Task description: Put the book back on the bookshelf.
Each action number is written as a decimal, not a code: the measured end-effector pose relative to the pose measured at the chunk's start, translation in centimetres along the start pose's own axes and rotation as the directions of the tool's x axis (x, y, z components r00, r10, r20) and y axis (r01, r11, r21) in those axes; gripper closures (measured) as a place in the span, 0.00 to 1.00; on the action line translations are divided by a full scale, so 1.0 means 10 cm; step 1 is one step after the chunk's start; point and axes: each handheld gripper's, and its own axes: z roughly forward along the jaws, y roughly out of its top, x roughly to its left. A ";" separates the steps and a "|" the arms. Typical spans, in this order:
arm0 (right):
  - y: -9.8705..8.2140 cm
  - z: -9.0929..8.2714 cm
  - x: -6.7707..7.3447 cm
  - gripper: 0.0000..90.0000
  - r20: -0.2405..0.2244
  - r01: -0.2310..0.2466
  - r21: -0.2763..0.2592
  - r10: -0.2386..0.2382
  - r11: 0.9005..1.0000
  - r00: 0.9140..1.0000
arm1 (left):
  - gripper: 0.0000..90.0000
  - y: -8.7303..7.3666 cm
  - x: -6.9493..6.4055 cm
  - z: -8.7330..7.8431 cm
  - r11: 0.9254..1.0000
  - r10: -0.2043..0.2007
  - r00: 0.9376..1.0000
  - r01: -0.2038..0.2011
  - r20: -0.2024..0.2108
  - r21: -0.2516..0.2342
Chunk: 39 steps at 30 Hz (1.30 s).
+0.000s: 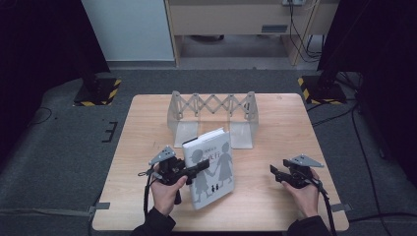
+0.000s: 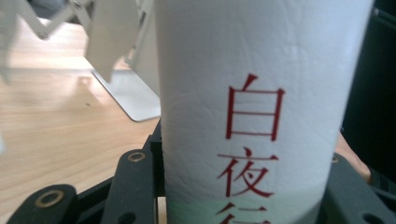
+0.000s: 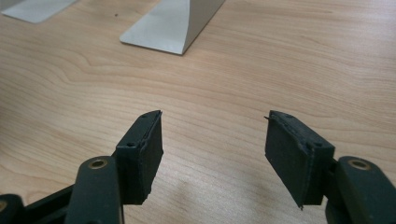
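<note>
A white book (image 1: 209, 167) with grey child silhouettes on its cover is at the middle of the wooden table (image 1: 275, 123), cover facing up and tilted. My left gripper (image 1: 199, 169) is shut on its left edge. In the left gripper view the white spine (image 2: 247, 93) with red characters stands between the black jaws of the left gripper (image 2: 243, 186). My right gripper (image 1: 276, 173) hovers low over the table at the right, apart from the book. In the right gripper view the right gripper (image 3: 215, 149) is open, with bare wood between its pads.
A grey metal expanding book rack (image 1: 211, 110) stands at the table's far middle, just behind the book. Its flat feet show as the rack (image 2: 126, 93) and the rack (image 3: 177, 23) in the gripper views. Dark stands and cables are on the floor beyond the table.
</note>
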 end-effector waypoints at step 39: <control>-0.09 0.17 -0.02 0.06 0.061 0.060 0.170 -0.071 0.984 0.996 | 0.59 0.59 0.49 -0.58 0.990 0.082 0.925 -0.118 -0.371 -0.075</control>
